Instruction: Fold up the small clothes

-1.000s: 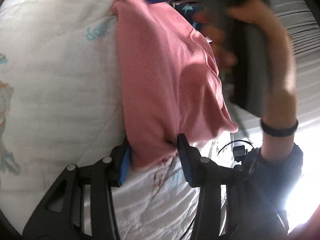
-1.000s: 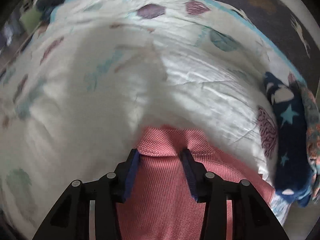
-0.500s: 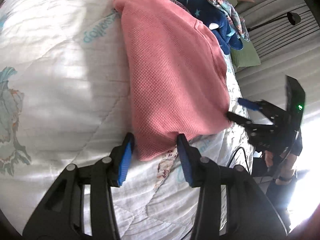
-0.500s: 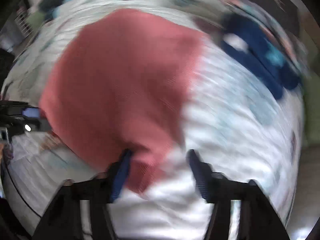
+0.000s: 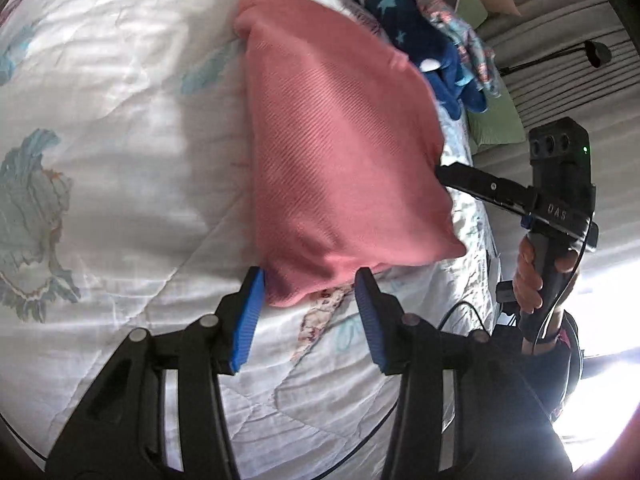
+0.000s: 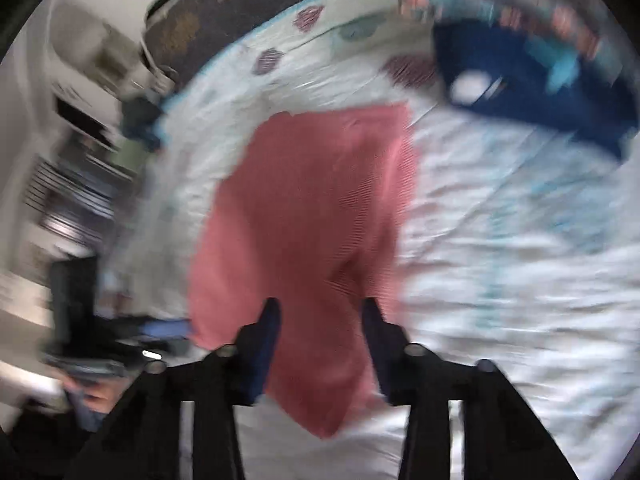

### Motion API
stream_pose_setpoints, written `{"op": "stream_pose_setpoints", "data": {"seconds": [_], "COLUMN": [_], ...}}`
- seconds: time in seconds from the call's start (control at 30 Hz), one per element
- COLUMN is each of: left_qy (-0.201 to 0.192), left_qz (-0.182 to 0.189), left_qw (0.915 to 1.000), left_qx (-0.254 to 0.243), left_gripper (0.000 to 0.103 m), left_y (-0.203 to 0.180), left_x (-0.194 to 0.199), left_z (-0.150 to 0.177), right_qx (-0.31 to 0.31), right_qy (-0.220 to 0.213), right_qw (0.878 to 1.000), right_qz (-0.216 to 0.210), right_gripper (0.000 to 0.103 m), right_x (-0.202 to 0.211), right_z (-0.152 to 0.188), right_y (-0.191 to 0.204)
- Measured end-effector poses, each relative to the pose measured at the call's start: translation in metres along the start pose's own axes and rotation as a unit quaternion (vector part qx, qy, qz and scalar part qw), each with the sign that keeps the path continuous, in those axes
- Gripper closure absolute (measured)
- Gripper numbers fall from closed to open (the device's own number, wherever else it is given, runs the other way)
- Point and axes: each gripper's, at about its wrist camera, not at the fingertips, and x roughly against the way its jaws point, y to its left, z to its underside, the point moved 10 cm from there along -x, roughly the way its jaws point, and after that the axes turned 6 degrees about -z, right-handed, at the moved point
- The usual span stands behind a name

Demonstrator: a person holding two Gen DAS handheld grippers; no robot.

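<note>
Left wrist: waffle-knit pink garment (image 5: 340,152).

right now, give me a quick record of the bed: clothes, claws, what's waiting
surface: white patterned quilt
in work: pink top, lying on the quilt
left claw: top's near corner between its pads, grip unclear
right claw: at the top's side edge, jaws just been closing, cloth between them, view blurred
waiting: navy star garment, beyond the top

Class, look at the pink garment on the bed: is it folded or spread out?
Folded: the pink garment lies as a compact doubled panel on the quilt, no sleeves showing.
</note>
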Motion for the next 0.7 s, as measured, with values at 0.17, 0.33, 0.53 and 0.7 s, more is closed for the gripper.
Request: {"op": "stream_pose_setpoints", "data": {"seconds": [0.17, 0.33, 0.53, 0.7], "left_qy": [0.011, 0.007, 0.006, 0.007], "left_qz": [-0.007, -0.020, -0.011, -0.014], "left_qw": [0.9999, 0.9994, 0.9997, 0.9996], "left_qx": [-0.010, -0.027, -0.020, -0.022], "left_gripper": [0.055, 0.055, 0.053, 0.053], "left_y": [0.000, -0.003, -0.001, -0.002], "left_x": [-0.015, -0.015, -0.016, -0.015], "left_z": [0.003, 0.003, 0.002, 0.003], "right_qx": [-0.010, -0.010, -0.014, -0.041], "right_qy": [-0.009, -0.021, 0.024, -0.019], "right_qw": [1.000, 0.998, 0.999, 0.999], "right_qz": [0.022, 0.053, 0.023, -0.027], "right_gripper": [0.101, 0.094, 0.065, 0.066], "right_x": [-0.007, 0.013, 0.004, 0.013], "right_z": [0.004, 0.004, 0.032, 0.027], "right_y": [-0.019, -0.028, -0.028, -0.028]}}
